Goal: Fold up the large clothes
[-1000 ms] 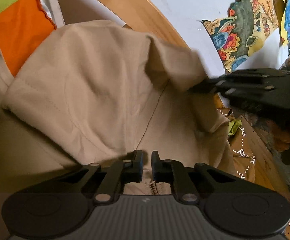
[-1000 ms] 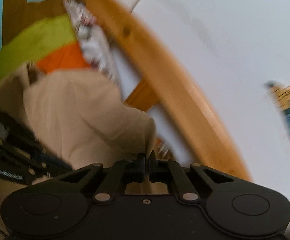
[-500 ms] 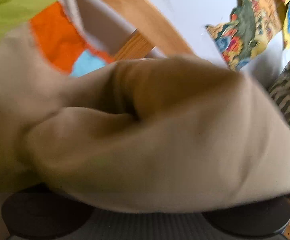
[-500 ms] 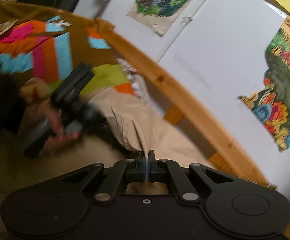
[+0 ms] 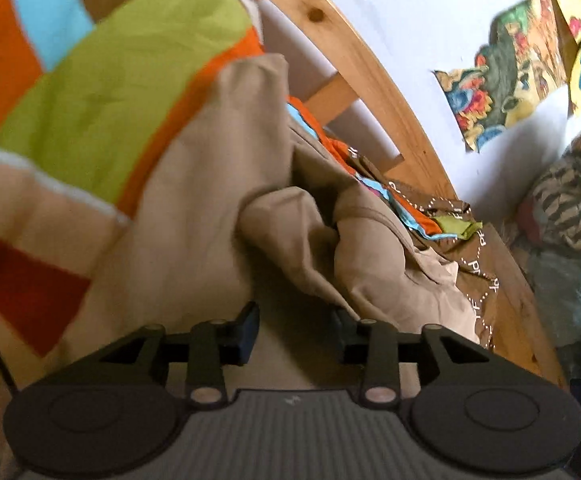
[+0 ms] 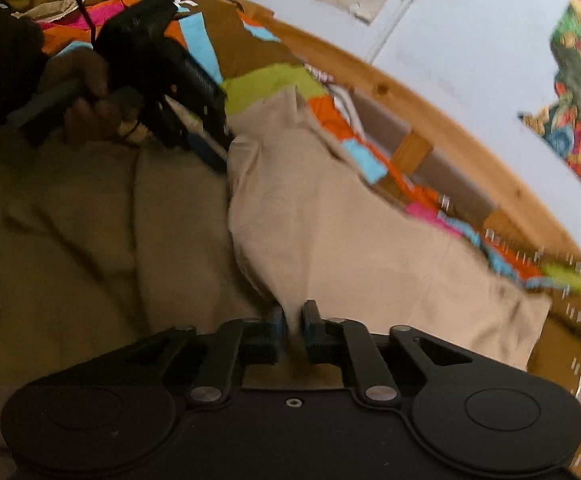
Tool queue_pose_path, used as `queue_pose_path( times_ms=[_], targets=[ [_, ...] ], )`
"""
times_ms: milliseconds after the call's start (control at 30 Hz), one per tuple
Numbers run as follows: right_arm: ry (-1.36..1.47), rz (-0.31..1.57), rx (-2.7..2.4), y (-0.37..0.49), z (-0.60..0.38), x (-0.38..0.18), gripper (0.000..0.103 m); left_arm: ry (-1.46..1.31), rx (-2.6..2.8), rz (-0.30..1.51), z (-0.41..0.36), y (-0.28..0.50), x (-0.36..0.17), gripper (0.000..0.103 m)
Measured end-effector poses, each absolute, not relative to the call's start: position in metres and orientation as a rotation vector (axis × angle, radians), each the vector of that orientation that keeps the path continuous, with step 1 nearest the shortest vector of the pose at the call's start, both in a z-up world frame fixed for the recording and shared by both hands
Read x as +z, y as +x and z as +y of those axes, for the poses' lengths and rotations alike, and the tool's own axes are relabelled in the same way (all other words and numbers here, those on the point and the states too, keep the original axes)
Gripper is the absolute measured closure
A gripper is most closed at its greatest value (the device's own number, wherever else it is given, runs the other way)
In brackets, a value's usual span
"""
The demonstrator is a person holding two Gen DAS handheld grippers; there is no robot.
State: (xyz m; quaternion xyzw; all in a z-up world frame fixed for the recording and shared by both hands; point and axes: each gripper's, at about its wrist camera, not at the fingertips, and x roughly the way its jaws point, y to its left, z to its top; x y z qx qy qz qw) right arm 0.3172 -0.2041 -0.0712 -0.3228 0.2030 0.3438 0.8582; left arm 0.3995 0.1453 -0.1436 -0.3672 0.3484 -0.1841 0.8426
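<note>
A large beige garment (image 5: 194,220) lies rumpled on a colourful patchwork quilt (image 5: 110,80). My left gripper (image 5: 294,320) is open just above it, fingers wide apart, with cloth lying beyond and below them. In the right wrist view the same beige garment (image 6: 330,220) has a folded flap running down to my right gripper (image 6: 293,320). Its fingers stand close together with the edge of that fold pinched between them. There the left gripper (image 6: 214,148) is held by a hand (image 6: 86,96) at the flap's far corner.
A curved wooden bed rail (image 5: 370,60) borders the quilt, with a white wall and bright pictures (image 5: 502,68) behind. A brown dotted cloth (image 5: 470,256) lies by the rail. Striped fabric (image 5: 570,212) is at the far right. The rail (image 6: 430,108) also crosses the right wrist view.
My left gripper was shut on the garment and then covered by it; now it is open and the cloth has dropped onto the bed. The right gripper has come down with its fold.
</note>
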Motion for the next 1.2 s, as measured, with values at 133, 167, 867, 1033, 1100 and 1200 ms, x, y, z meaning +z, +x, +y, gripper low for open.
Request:
queue_pose_path(
  times_ms=[133,167,867,1033,1100,1200],
  targets=[
    [-0.548,0.474,0.654,0.312,-0.241,-0.061,0.074,-0.768,-0.372,0.749,0.144,0.408,-0.134,0.058],
    [-0.491,0.473,0.613,0.315,-0.253,-0.054,0.071,-0.765,-0.361,0.751,0.142,0.411,-0.132,0.058],
    [0.050,0.703,0.362,0.529,-0.307,-0.033,0.046,-0.762,-0.256,0.785,0.143,0.451,-0.117,0.044],
    [0.112,0.753,0.348,0.542,-0.301,-0.043,0.069,-0.737,-0.217,0.804,0.129,0.466,-0.124,0.084],
    [0.092,0.738,0.352,0.538,-0.295,-0.042,0.095,-0.695,-0.228,0.760,0.125,0.461,-0.118,0.092],
    [-0.005,0.532,0.325,0.504,-0.286,-0.023,0.101,-0.619,-0.222,0.644,0.120,0.440,-0.103,0.095]
  ],
)
